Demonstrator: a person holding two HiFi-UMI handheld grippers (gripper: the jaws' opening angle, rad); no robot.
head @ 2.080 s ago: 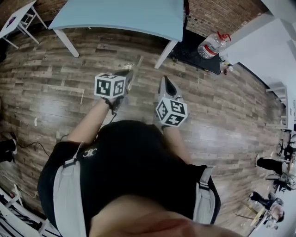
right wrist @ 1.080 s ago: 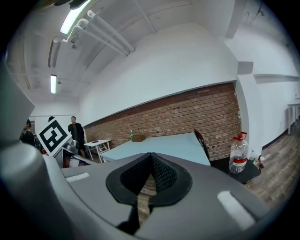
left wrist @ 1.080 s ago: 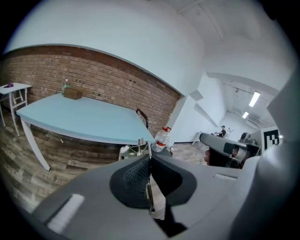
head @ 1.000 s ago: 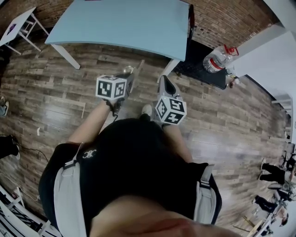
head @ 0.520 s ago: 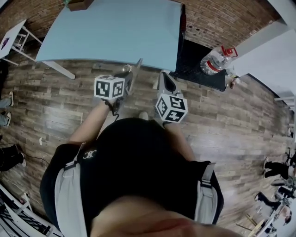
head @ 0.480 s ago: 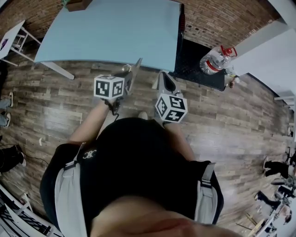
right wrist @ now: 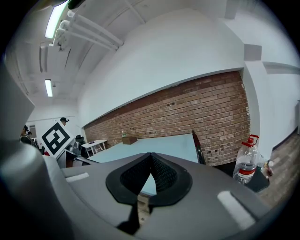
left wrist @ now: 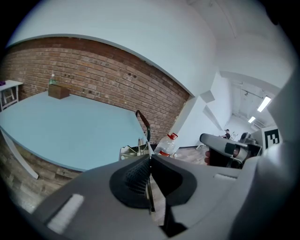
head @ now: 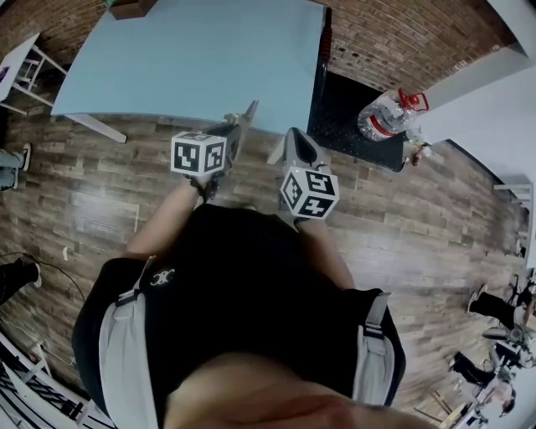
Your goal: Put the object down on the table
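My left gripper [head: 235, 127] is shut on a thin flat grey metal-looking thing [head: 249, 110], which I cannot identify. In the left gripper view that thing [left wrist: 133, 151] runs edge-on between the pads and sticks out past the left gripper [left wrist: 149, 160]. It hangs in the air just short of the near edge of the light blue table [head: 193, 59]. My right gripper [head: 298, 139] is beside it, a little to the right, also short of the table edge. In its own view the right gripper [right wrist: 150, 157] has its pads meeting at the tips with nothing between them.
A brown box [head: 130, 8] sits at the table's far left corner. A black chair back [head: 323, 38] stands at the table's right edge. Right of it a large water bottle [head: 385, 113] rests beside a black mat [head: 347, 126]. People stand at the right of the wooden floor [head: 75, 184].
The table has come closer and fills more of the head view as the person walks toward it. Both grippers keep the same pose, and the left one still holds the thin thing.
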